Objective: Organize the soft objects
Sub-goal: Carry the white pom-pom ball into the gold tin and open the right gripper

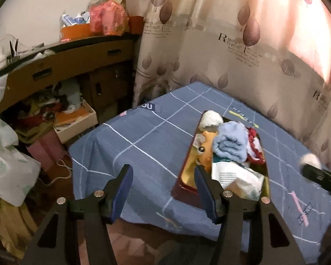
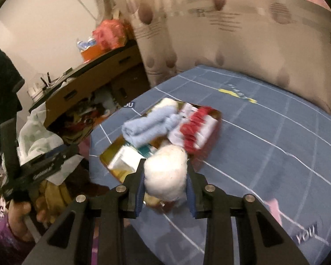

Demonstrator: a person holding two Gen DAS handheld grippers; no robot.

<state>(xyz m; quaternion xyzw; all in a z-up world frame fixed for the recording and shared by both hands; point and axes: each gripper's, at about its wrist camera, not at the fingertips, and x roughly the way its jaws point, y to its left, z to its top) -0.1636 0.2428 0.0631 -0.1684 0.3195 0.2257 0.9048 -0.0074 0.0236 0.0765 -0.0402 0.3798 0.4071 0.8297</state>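
Note:
A dark red box (image 1: 187,193) on the blue checked cloth holds soft things: a light blue rolled towel (image 1: 230,142), a white fluffy ball (image 1: 210,119), an orange plush toy (image 1: 204,149), a red-and-white cloth (image 1: 254,144) and white packets (image 1: 238,176). My left gripper (image 1: 163,182) is open and empty above the box's near left corner. My right gripper (image 2: 165,176) is shut on a second white fluffy ball (image 2: 165,172), held above the near side of the box (image 2: 211,141). That ball also shows at the right edge of the left wrist view (image 1: 310,160).
The cloth-covered table (image 1: 143,137) stands against a leaf-print curtain (image 1: 231,44). To the left are a wooden desk (image 1: 66,64) with clutter beneath, an open drawer (image 1: 77,121), a pink bag (image 1: 46,152) and a white plastic bag (image 1: 4,165).

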